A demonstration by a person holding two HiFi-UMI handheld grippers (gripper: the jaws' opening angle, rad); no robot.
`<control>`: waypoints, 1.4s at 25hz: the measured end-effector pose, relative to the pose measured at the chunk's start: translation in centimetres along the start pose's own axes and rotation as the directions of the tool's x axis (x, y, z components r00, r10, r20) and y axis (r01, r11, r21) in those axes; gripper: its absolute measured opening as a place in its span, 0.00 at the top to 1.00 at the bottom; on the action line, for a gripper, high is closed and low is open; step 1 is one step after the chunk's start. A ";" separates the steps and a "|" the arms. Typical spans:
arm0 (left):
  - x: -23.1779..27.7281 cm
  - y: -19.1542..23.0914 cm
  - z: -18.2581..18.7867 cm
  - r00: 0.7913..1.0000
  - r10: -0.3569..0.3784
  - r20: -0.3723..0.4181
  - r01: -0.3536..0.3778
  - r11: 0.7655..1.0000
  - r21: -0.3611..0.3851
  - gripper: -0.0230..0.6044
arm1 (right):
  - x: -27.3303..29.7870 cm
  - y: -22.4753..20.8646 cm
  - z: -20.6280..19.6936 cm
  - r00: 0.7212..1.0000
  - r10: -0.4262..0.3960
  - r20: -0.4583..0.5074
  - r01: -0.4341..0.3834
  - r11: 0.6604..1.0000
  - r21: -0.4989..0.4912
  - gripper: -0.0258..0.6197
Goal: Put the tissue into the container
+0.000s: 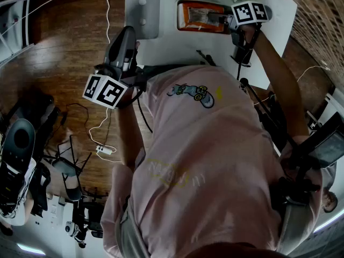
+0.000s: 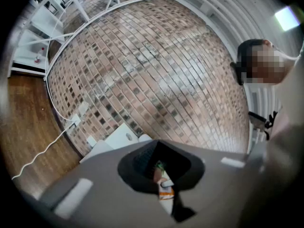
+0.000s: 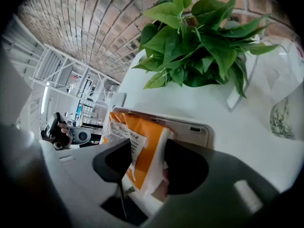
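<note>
**Worktop and surroundings, head view and both gripper views.** A white worktop [image 1: 172, 44] stands against a brick wall [image 2: 156, 70], above a dark wooden plank floor [image 1: 54, 52]. At its far edge stands a broad-leaved green plant [image 3: 199, 37], directly behind the work area. Its leaves overhang the worktop, apart from the container [image 3: 195, 129]. To the left of the container lies a flat grey plate [image 1: 142, 12] with rounded corners and a small knob. A thin white cable [image 2: 42, 151] runs across the floor to the foot of the wall. The person's pink-shirted torso [image 1: 215, 160] hides the near part of the worktop in the head view.

**Task objects.** The container is a shallow, pale, rounded-rectangular tray of smooth plastic. The tissue pack [image 3: 142, 144] is a soft pack in glossy orange-and-white film with a printed label. It lies over the container's near side. Whether it touches the bottom cannot be told.

**Tools.** The right tool [image 3: 147, 163] points steeply down and is clamped on the near end of the tissue pack, its dark pads pressing into the film on both sides. The left tool [image 2: 164, 175] is held roughly level, off the worktop's left edge and well apart from the container. Its jaws are drawn together with nothing between them.
</note>
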State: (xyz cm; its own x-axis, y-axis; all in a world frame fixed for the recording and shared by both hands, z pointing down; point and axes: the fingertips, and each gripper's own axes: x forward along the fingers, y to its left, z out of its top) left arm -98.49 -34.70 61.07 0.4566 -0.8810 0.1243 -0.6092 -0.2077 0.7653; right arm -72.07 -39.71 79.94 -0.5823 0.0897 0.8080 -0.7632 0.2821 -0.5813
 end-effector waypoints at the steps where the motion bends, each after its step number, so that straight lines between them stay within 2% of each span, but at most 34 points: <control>1: -0.1 0.0 0.1 1.000 -0.001 0.003 0.001 1.000 0.002 0.96 | -0.3 0.1 -0.2 1.000 0.009 0.012 -0.009 1.000 0.004 0.65; 4: -0.3 0.0 0.4 1.000 -0.003 0.012 0.003 1.000 0.004 0.96 | -1.5 0.9 -0.5 0.995 0.062 0.072 -0.064 0.998 0.026 0.67; 7: -0.5 -0.7 0.3 1.000 -0.012 0.015 0.012 1.000 0.005 0.96 | -4.7 2.7 -0.5 0.969 0.162 0.186 -0.174 0.983 0.050 0.67; 9: -0.6 -1.5 0.2 1.000 -0.023 0.010 0.023 1.000 0.013 0.96 | -7.8 4.1 -0.4 0.930 0.228 0.287 -0.254 0.965 0.057 0.67; 10: -0.5 -1.9 0.1 1.000 -0.030 0.008 0.030 0.999 0.019 0.96 | -9.6 5.1 -0.3 0.897 0.273 0.349 -0.310 0.949 0.056 0.67; 11: -0.5 -2.3 0.2 0.999 -0.038 0.008 0.037 0.999 0.025 0.96 | -11.8 6.3 0.1 0.846 0.327 0.421 -0.378 0.925 0.041 0.67; 12: -0.4 -2.8 0.3 0.999 -0.046 0.009 0.046 0.998 0.031 0.96 | -14.5 7.5 0.5 0.777 0.383 0.500 -0.447 0.894 0.010 0.67; 13: -0.3 -3.2 0.3 0.998 -0.055 0.012 0.055 0.998 0.035 0.96 | -17.5 8.5 1.1 0.690 0.433 0.580 -0.511 0.859 -0.033 0.67; 14: -0.3 -3.7 0.4 0.998 -0.064 0.015 0.064 0.997 0.038 0.96 | -20.8 9.4 1.5 0.589 0.472 0.656 -0.563 0.822 -0.086 0.67; 15: -0.2 -4.1 0.5 0.997 -0.072 0.019 0.072 0.997 0.040 0.96 | -24.1 10.0 1.8 0.474 0.498 0.726 -0.601 0.786 -0.147 0.67; 16: -0.2 -4.4 0.6 0.997 -0.080 0.023 0.079 0.996 0.042 0.96 | -27.5 10.6 1.9 0.343 0.511 0.788 -0.625 0.750 -0.214 0.67; 18: -0.1 -5.2 0.7 0.995 -0.094 0.030 0.093 0.995 0.044 0.96 | -33.9 11.1 1.2 0.042 0.494 0.868 -0.640 0.681 -0.356 0.67; 20: 0.0 -6.3 0.7 0.993 -0.110 0.037 0.108 0.993 0.050 0.96 | -39.3 10.6 -0.4 -0.255 0.427 0.868 -0.638 0.600 -0.482 0.67; 21: 0.0 -6.9 0.7 0.992 -0.118 0.040 0.116 0.992 0.056 0.96 | -41.4 10.0 -1.4 -0.377 0.381 0.844 -0.640 0.552 -0.535 0.67; 22: 0.0 -7.5 0.7 0.991 -0.127 0.042 0.125 0.990 0.062 0.96 | -43.0 9.4 -2.3 -0.473 0.338 0.814 -0.640 0.503 -0.581 0.67; 23: 0.1 -8.0 0.8 0.990 -0.137 0.044 0.134 0.989 0.068 0.96 | -44.2 9.1 -3.0 -0.541 0.311 0.781 -0.633 0.461 -0.622 0.67; 24: 0.1 -8.5 1.0 0.988 -0.146 0.046 0.143 0.987 0.073 0.96 | -45.1 9.3 -3.5 -0.587 0.304 0.751 -0.618 0.432 -0.657 0.67; 25: 0.1 -9.0 1.2 0.987 -0.154 0.047 0.150 0.986 0.076 0.96 | -45.9 9.8 -3.8 -0.611 0.314 0.727 -0.599 0.418 -0.683 0.67; 26: 0.2 -9.3 1.3 0.986 -0.159 0.048 0.155 0.985 0.079 0.96 | -46.4 10.5 -3.8 -0.615 0.334 0.714 -0.582 0.418 -0.697 0.67; 27: 0.3 -9.5 1.4 0.986 -0.161 0.048 0.157 0.984 0.082 0.96 | -46.6 11.2 -3.6 -0.601 0.362 0.713 -0.569 0.433 -0.699 0.67; 28: 0.4 -9.6 1.4 0.986 -0.160 0.047 0.156 0.984 0.085 0.96 | -46.4 11.8 -3.2 -0.565 0.395 0.724 -0.559 0.463 -0.688 0.67; 29: 0.4 -9.7 1.3 0.987 -0.157 0.045 0.153 0.984 0.089 0.96 | -45.8 12.3 -2.5 -0.504 0.430 0.749 -0.549 0.510 -0.662 0.67; 30: 0.4 -9.7 1.2 0.987 -0.153 0.044 0.148 0.984 0.094 0.96 | -44.7 12.9 -1.7 -0.413 0.461 0.785 -0.533 0.577 -0.619 0.67; 31: 0.2 -9.7 1.2 0.988 -0.148 0.042 0.143 0.985 0.100 0.96 | -43.3 13.4 -0.8 -0.295 0.481 0.826 -0.502 0.657 -0.562 0.67; 32: 0.1 -9.8 1.2 0.989 -0.144 0.041 0.139 0.985 0.107 0.96 | -41.6 13.8 0.1 -0.155 0.485 0.861 -0.443 0.744 -0.500 0.67; 33: 0.0 -9.8 1.2 0.989 -0.139 0.040 0.134 0.984 0.115 0.96 | -39.6 13.8 1.0 -0.004 0.466 0.885 -0.350 0.828 -0.438 0.67; 34: -0.1 -9.8 1.2 0.990 -0.133 0.038 0.128 0.984 0.124 0.96 | -37.6 13.3 1.7 0.145 0.415 0.898 -0.229 0.897 -0.378 0.67; 35: 0.0 -9.6 1.1 0.991 -0.125 0.036 0.119 0.984 0.135 0.96 | -35.7 12.1 2.2 0.280 0.334 0.900 -0.095 0.943 -0.320 0.67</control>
State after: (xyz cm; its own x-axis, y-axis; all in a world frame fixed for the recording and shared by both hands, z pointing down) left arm -93.37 -33.13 53.03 0.5054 -0.8629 0.0044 -0.6322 -0.3668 0.6825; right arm -61.09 -41.65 43.82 -0.6697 -0.7407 -0.0541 -0.5746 0.5629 -0.5940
